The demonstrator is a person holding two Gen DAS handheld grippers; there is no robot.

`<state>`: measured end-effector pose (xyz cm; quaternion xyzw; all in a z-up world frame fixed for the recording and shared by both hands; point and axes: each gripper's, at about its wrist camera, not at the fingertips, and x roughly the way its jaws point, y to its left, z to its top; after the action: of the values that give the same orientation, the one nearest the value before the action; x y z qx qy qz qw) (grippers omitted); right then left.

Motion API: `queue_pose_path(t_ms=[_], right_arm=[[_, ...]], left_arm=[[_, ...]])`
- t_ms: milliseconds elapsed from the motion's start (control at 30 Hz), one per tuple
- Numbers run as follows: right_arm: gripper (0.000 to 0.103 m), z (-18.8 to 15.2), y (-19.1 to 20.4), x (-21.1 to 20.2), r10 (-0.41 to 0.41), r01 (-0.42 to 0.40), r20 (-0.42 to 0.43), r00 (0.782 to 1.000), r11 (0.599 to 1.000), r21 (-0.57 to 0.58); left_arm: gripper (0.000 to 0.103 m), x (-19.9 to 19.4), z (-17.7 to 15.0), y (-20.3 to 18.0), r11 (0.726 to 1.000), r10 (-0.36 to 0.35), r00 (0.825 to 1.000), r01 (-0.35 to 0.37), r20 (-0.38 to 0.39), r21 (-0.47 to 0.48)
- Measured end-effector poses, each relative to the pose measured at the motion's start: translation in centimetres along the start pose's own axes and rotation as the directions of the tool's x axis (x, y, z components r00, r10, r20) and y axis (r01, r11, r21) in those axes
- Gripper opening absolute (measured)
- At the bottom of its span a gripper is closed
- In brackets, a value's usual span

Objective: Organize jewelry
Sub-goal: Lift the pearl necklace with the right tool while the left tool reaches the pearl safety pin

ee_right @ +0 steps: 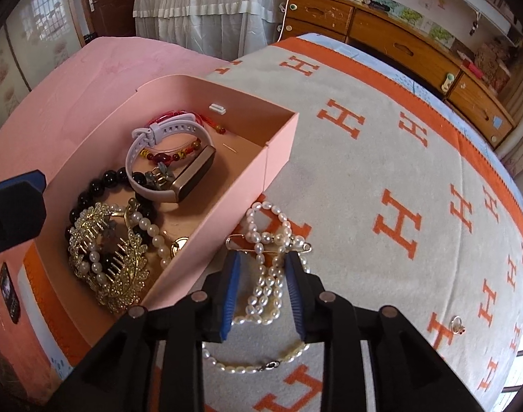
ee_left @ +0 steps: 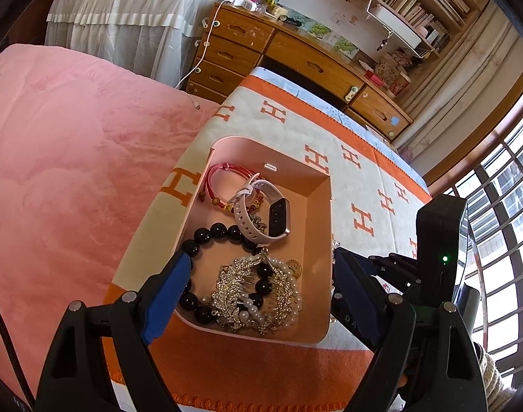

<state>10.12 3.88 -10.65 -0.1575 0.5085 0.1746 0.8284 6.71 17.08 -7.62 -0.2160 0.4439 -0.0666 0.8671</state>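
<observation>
My right gripper [ee_right: 263, 281] straddles the pearl necklace [ee_right: 266, 257] at the pink box's [ee_right: 227, 202] five o'clock, jaws narrowed, not pinching. It's limp, slippery: grab the bunched strands.

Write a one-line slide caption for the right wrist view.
Right gripper straddles a pearl necklace lying on the H-patterned blanket beside the pink jewelry box.

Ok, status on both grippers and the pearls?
Left gripper open over pink box. Right gripper straddling pearl necklace and gold pin, grip unclear.
</observation>
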Motion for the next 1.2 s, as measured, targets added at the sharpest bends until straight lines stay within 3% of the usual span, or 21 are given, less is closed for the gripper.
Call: queue_pose_path(t_ms=[67,133,300,400,467,633,767,900,1033,1200], right_arm=[[0.025,0.0,-0.4,0.1,0.018,-0.018,-0.006,1.0,1.0,0.007],[0.009,-0.1,-0.7,0.0,0.003,-0.003,-0.006,1.0,1.0,0.005],[0.009,-0.8,-2.4,-0.4,-0.021,0.023,-0.029,0.999,0.998,0.051],[0.007,-1.7,-4.7,-0.9,0.013,-0.008,-0.037,0.999,0.99,0.139],[0.004,-2.3,-6.5,-1.7,0.057,-0.053,-0.016,0.998,0.977,0.204],[0.004,-3.8,-10.1,-4.7,0.077,-0.093,0.061,0.995,0.945,0.313],[0.005,-4.7,-11.5,-6.8,0.084,-0.117,0.112,0.99,0.934,0.338],[0.005,-4.9,-12.1,-8.5,0.129,-0.179,0.161,0.979,0.917,0.356],[0.005,-4.4,-13.0,-11.8,0.171,-0.264,0.27,0.947,0.894,0.36],[0.005,-4.3,-14.2,-16.4,0.169,-0.322,0.401,0.901,0.878,0.354]], left_arm=[[0.085,0.0,0.0,0.0,1.0,0.0,1.0,0.0,-0.001,-0.001],[0.085,0.0,0.0,0.0,1.0,-0.002,1.0,0.002,-0.002,0.0],[0.085,-0.1,-0.1,-0.3,1.0,0.002,1.0,-0.002,0.002,0.016],[0.084,-0.4,-0.2,-1.3,0.997,0.011,1.0,-0.011,0.011,0.07],[0.085,-0.6,-0.4,-2.3,0.992,0.022,0.999,-0.024,0.024,0.124],[0.084,-1.1,-0.8,-5.3,0.964,0.054,0.998,-0.062,0.039,0.26],[0.085,-1.5,-1.1,-7.5,0.931,0.091,0.995,-0.1,0.044,0.35],[0.085,-1.5,-1.0,-8.9,0.918,0.08,0.997,-0.072,-0.005,0.39],[0.084,-1.0,-1.4,-11.0,0.867,0.095,0.995,-0.066,-0.035,0.494],[0.084,1.4,-2.2,-14.0,0.75,0.133,0.987,-0.043,-0.086,0.66]])
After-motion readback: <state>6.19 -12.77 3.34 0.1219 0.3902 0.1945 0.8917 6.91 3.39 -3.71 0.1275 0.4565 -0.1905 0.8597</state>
